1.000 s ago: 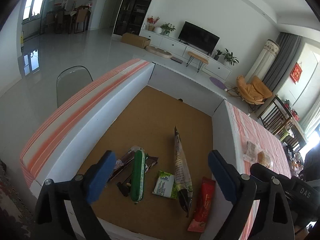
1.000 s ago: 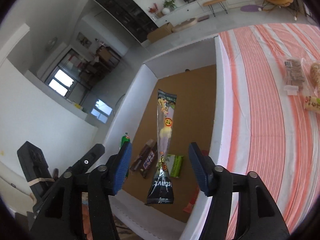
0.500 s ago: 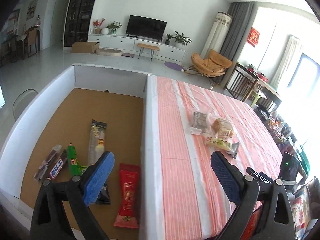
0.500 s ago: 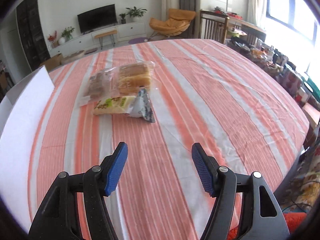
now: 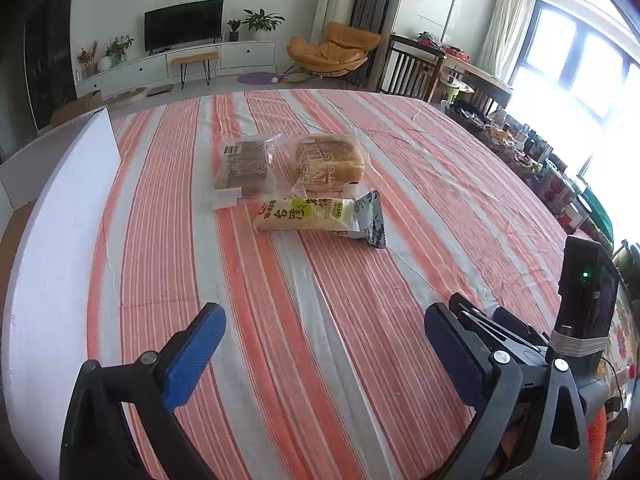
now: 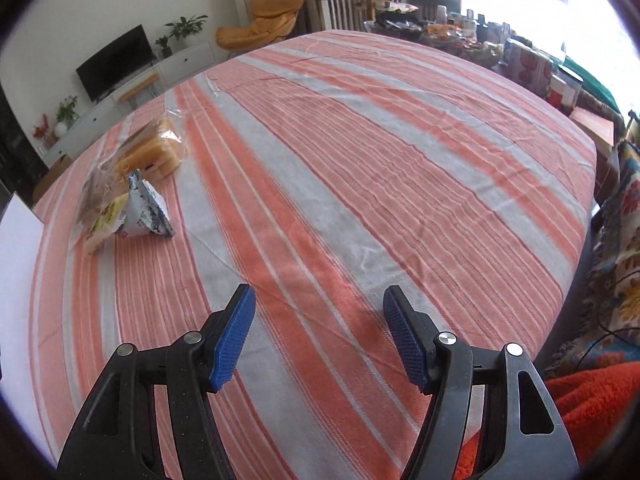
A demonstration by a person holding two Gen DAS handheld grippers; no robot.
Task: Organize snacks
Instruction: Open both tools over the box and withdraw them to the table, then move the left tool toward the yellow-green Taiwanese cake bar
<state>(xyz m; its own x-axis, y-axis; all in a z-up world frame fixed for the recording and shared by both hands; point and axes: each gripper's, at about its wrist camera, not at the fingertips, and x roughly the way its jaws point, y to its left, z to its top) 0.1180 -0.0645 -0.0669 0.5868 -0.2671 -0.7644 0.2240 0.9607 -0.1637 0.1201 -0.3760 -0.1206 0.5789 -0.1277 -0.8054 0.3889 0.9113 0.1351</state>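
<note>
Both the left gripper (image 5: 320, 354) and the right gripper (image 6: 319, 336) hover wide apart and empty over the orange-and-grey striped desk (image 5: 400, 184). Three snacks lie clustered ahead: a clear-wrapped brown cake (image 5: 243, 169), a bagged golden bread loaf (image 5: 330, 163), and a yellow-green wrapped pastry bar (image 5: 316, 216) just beside them.

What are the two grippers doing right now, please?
Left gripper: open, holding nothing.
Right gripper: open, holding nothing.
</note>
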